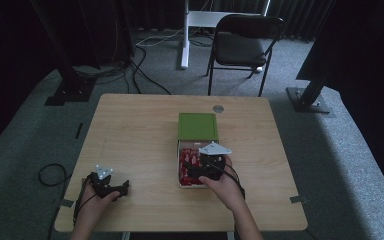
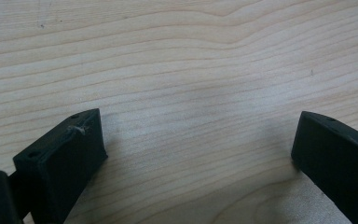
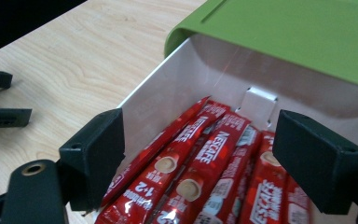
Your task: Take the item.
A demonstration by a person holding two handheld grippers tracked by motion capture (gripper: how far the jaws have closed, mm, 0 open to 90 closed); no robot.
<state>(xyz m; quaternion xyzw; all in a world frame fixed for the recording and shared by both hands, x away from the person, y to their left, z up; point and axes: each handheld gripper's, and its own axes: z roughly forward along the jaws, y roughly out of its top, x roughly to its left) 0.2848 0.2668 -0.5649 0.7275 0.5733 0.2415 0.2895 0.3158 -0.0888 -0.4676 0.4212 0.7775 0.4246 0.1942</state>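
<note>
Tabletop (image 1: 130, 130): a pale wood surface occupying the centre of the high view, carrying one box right of centre.

Box (image 1: 182, 167): a white tray with its green lid (image 1: 198, 126) lying toward the upper part of the frame, so the near half of the tray is exposed. This opening appears intended to give access to the contents from the person's side.

Coffee sachets (image 3: 200, 163): red stick packs lying flat and side by side inside the tray. In the right gripper view their long axes run from the lower frame up toward the lid end; in the high view this corresponds to the box's length, from near edge to far edge.

Right hand-held gripper (image 1: 206, 167): positioned over the open tray with its jaws spread, one near the tray's side wall, the other over the sachets. Nothing is held; the stance suggests an approach to a sachet.

Left hand-held gripper (image 1: 111, 186): at the lower left of the high view, jaws spread over bare wood, apparently parked clear of the box.
</note>
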